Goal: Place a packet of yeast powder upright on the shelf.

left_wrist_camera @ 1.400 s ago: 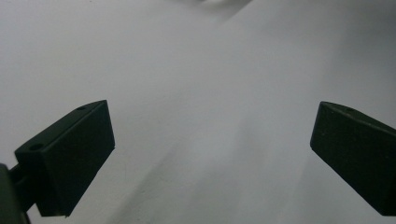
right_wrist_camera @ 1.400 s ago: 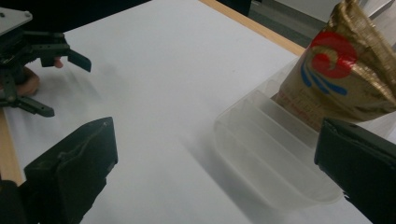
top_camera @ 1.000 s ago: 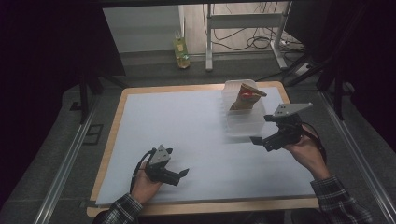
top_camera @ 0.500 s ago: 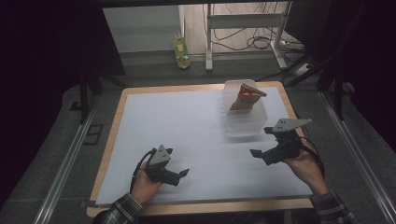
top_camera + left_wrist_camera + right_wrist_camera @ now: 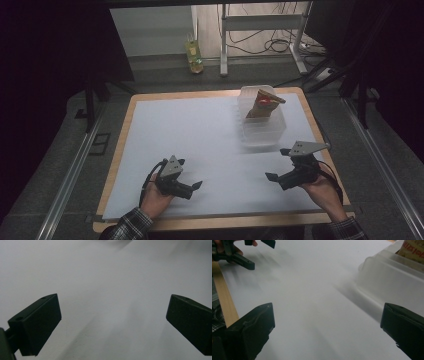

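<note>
at the near edge of the table (image 5: 120, 150), a wooden-rimmed board covered by a white sheet (image 5: 200, 135), two plaid sleeves come in from below. the left hand (image 5: 152, 200) rests on the sheet near the front left and holds the left gripper (image 5: 192, 187), which points to the right across the sheet; in the left gripper view its two black jaws stand wide apart with nothing between them, only bare white sheet beneath. the right hand (image 5: 320, 192) sits near the front right corner and holds the right gripper (image 5: 277, 165), with its grey three-cornered plate on top, pointing left toward the middle of the table; its jaws are also spread wide and hold nothing, as the right gripper view shows, where the white sheet runs between them and the wooden edge of the table (image 5: 223, 297) passes at the left. the two grippers lie well apart, each on its own side. farther back, on the right half of the sheet, stands a clear plastic container (image 5: 262, 127), apart from the right gripper and beyond it. inside its far part leans a brown paper packet (image 5: 260, 102) with a red mark on it, tilted, its top rising above the rim. beyond the table, on the floor, a yellowish bottle (image 5: 193, 55) stands beside the legs of a metal frame (image 5: 260, 22), with cables (image 5: 280, 45) lying behind it.
</note>
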{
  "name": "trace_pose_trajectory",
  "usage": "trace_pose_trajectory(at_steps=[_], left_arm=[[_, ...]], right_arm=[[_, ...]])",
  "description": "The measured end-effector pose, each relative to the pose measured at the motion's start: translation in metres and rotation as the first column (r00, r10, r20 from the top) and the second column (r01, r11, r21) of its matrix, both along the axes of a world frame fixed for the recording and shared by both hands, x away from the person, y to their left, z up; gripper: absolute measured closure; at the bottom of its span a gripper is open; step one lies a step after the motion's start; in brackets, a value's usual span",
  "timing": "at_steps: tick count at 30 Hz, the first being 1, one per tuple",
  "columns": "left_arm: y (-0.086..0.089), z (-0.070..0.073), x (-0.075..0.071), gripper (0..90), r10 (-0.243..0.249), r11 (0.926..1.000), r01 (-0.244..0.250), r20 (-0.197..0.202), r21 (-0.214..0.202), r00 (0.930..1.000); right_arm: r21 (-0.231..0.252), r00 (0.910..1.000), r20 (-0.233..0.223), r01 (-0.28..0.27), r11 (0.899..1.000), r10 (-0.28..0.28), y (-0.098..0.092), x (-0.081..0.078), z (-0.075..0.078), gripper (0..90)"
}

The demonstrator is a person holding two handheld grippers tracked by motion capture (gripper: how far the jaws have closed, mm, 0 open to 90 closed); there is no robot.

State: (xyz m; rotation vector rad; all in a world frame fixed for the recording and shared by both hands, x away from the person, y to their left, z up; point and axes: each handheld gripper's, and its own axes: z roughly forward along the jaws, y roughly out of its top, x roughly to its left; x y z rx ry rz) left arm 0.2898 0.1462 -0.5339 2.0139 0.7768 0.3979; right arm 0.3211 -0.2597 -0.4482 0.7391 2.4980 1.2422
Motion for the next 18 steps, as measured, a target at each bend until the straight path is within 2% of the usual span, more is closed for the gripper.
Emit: trace_pose_trajectory(at_steps=[14,18], left_arm=[[0.001,0.000,0.000,0.0,-0.001,1.0000,0.001,0.001,0.002,1.0000],[0.000,-0.001,-0.001,0.0,-0.011,0.9999,0.011,0.007,0.004,0.9999]], right_arm=[[0.004,0.9999,0.006,0.009,1.000,-0.009,-0.003,-0.009,-0.028,0.0],[-0.017,0.9999,-0.008,0.013,1.000,-0.013,-0.005,-0.009,-0.039,0.0]])
